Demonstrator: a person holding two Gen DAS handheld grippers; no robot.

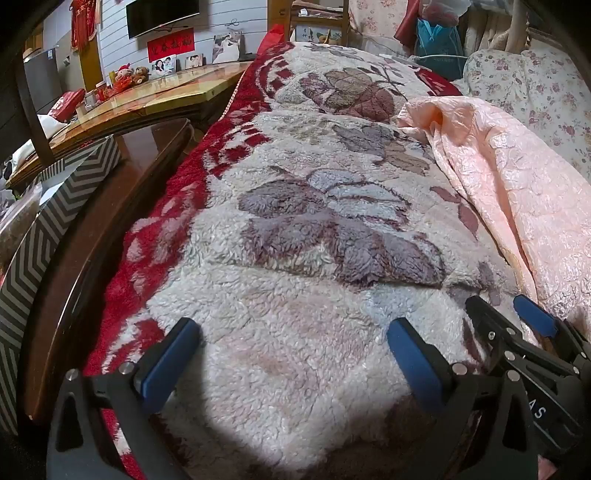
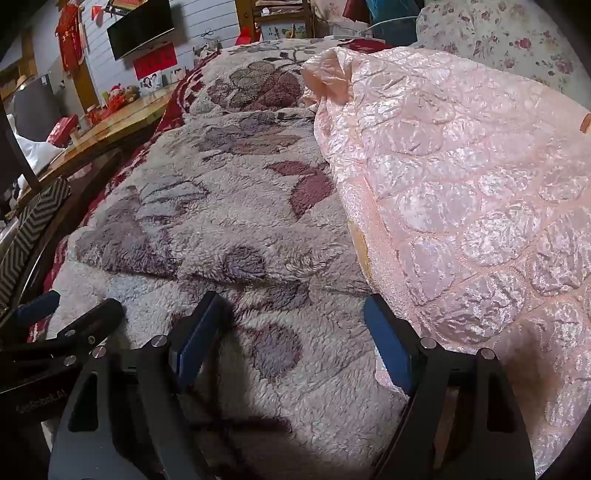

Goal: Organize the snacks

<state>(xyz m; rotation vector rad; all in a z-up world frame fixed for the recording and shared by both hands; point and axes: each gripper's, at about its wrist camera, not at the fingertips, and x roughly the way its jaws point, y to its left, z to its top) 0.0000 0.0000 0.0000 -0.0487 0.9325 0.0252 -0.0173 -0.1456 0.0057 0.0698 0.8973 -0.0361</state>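
Fleece blanket [image 1: 295,258] under both spread grippers; chevron box [image 1: 44,236] leftward.

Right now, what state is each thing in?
Left gripper: open, empty, over the fleece blanket.
Right gripper: open, empty.
Pink quilt: bunched up on the blanket.
Chevron box: beside the bed; whether lidded unclear.
TV: off.

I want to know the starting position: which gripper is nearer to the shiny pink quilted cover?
The right gripper. Its open jaws sit at the edge of the shiny pink quilted cover. The left gripper, also open, is further away, over the fluffy floral blanket.
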